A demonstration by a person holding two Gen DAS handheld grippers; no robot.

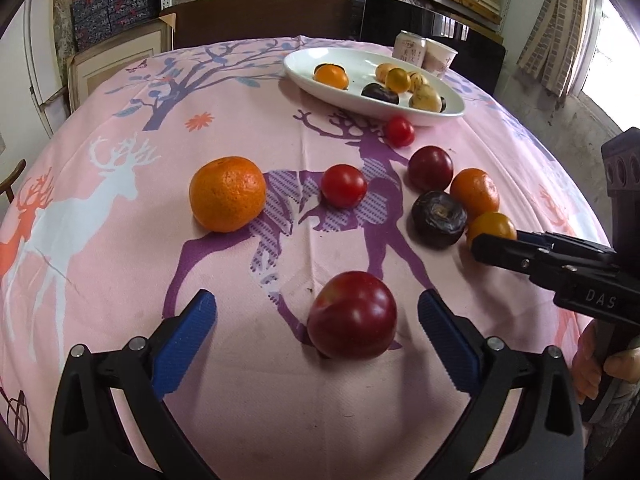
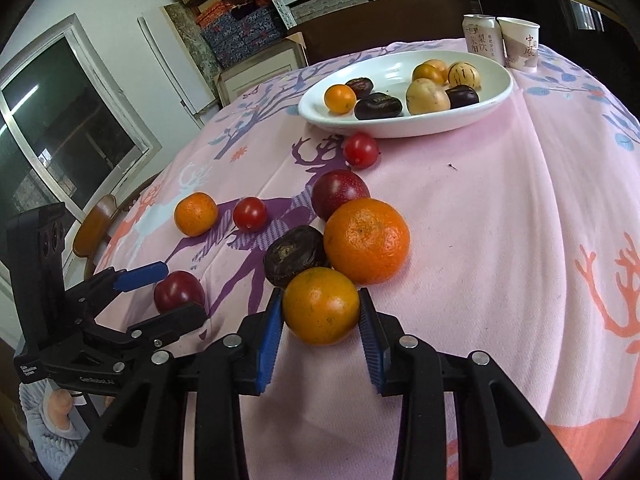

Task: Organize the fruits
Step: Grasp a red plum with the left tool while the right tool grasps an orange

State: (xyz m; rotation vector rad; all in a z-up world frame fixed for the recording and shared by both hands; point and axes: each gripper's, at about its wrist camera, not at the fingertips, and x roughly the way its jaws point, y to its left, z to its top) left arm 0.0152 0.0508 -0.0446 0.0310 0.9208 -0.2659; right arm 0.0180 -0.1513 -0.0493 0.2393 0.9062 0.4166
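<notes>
Trouble is likeliest at the right gripper (image 2: 320, 312), whose blue pads sit against both flanks of a small orange citrus fruit (image 2: 321, 306) that rests on the pink deer-print tablecloth (image 2: 500, 220). The jaws are nearly closed, pinching the fruit near their tips. The fruit is round and smooth, so a grip that shallow could squirt it forward once it is lifted.

It also lies touching a dark wrinkled fruit (image 2: 294, 256) and just beside a large mandarin (image 2: 366, 240). Dragging instead of lifting straight up would probably nudge both and set them rolling across the cloth, perhaps toward the table edge.

The left gripper (image 1: 318, 320) stands wide open with a dark red plum (image 1: 352, 316) between its pads, neither pad touching. If it closes off-centre, the plum may roll out toward the near side.

The two tools are near each other, and a careless swing could make them collide.

The white oval plate (image 2: 400, 126) at the far side holds several fruits already, and a cherry tomato (image 2: 361, 150) lies against its rim. A drink can (image 2: 482, 38) and a paper cup (image 2: 520, 44) stand just behind the plate, so an overshoot might tip them.
</notes>
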